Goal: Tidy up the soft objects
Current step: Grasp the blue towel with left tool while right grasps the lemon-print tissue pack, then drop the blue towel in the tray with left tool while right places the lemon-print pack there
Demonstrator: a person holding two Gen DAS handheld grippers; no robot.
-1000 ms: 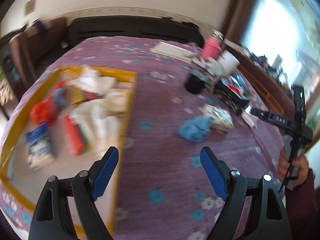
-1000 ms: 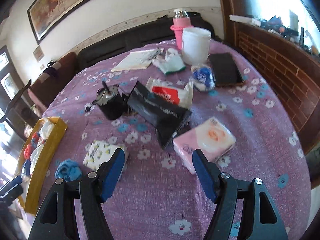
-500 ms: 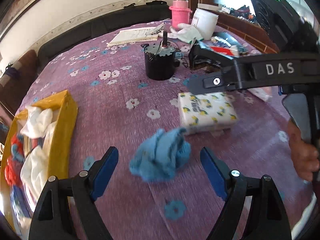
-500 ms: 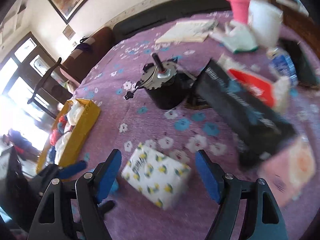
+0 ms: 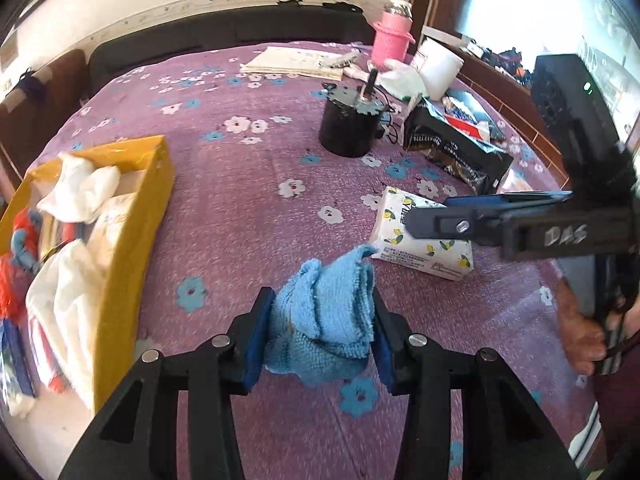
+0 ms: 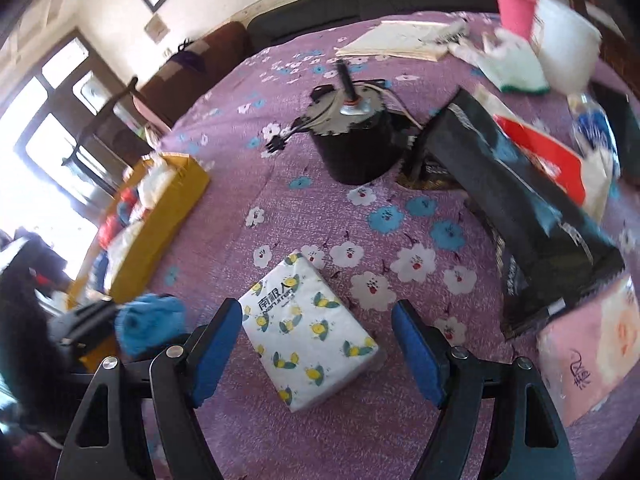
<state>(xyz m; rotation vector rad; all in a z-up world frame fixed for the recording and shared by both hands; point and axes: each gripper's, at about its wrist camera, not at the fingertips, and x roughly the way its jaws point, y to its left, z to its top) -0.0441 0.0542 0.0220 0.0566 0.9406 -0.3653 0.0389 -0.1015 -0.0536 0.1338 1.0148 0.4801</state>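
A crumpled blue cloth (image 5: 332, 280) rests on the purple flowered tablecloth, and my left gripper (image 5: 320, 300) is closing on it, its blue pads pressing both sides. The cloth (image 6: 148, 320) also shows blurred at the lower left of the right wrist view. A white tissue pack with a lemon print (image 6: 308, 332) lies flat between the fingers of my right gripper (image 6: 317, 312), which stands open around it without touching. In the left wrist view the right gripper (image 5: 432, 214) hovers over that tissue pack (image 5: 424, 256), held by a hand (image 5: 580, 336).
A yellow box (image 5: 156, 184) at the left holds white cloths and packets. Behind stand a black motor (image 5: 348, 128), a black bag (image 6: 520, 200), a pink tissue pack (image 6: 588, 352), a pink bottle (image 5: 390, 36), papers and a white tub.
My left gripper moved from the yellow box to the blue cloth and shut on it. My right gripper swung left and down from the pink pack to straddle the lemon-print tissue pack.
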